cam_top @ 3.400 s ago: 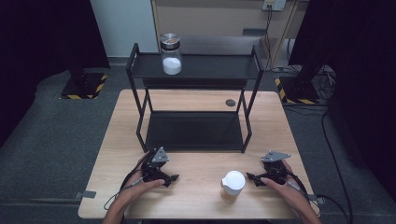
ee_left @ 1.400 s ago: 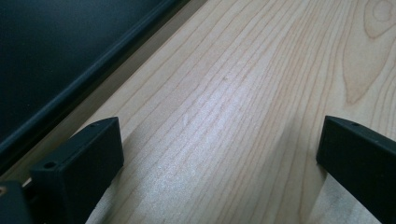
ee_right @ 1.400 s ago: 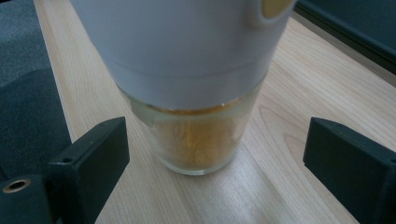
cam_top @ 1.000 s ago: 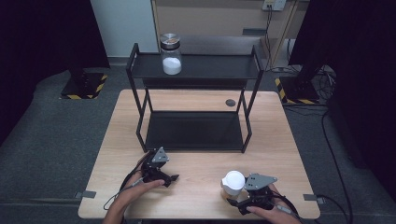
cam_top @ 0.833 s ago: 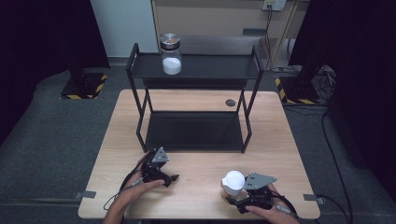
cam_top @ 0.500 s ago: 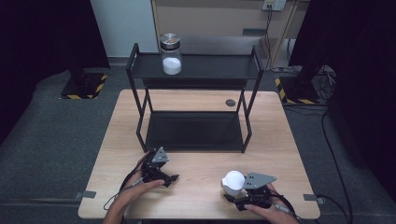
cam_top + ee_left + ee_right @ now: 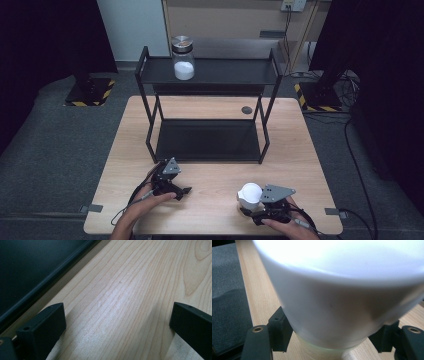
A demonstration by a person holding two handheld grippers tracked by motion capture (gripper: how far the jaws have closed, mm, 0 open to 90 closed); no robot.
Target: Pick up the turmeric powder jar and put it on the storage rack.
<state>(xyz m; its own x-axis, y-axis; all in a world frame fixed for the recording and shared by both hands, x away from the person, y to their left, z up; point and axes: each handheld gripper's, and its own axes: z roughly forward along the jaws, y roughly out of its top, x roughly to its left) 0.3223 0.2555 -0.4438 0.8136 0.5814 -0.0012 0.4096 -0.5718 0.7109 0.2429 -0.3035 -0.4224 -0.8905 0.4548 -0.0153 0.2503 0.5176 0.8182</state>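
A white round-topped container (image 7: 249, 191) stands near the front right of the wooden table (image 7: 210, 175). My right gripper (image 7: 248, 207) comes at it from the near side. In the right gripper view its two black jaws press on either side of the container (image 7: 337, 290) low on its body, so the right gripper (image 7: 332, 337) is shut on it. My left gripper (image 7: 181, 192) rests at the front left of the table. Its jaws stand wide open over bare wood, with nothing between them in the left gripper view (image 7: 117, 322).
A black two-tier rack (image 7: 210, 75) stands across the middle and back of the table, its lower shelf edge (image 7: 37, 287) close to the left gripper. A glass jar of white powder (image 7: 183, 60) sits on the top shelf. A small dark disc (image 7: 246, 109) lies behind the rack.
Since the earliest frame my right gripper moved from the container's right side to its near side and closed on it. Over the last second nothing visibly shifts. The left gripper stayed put.
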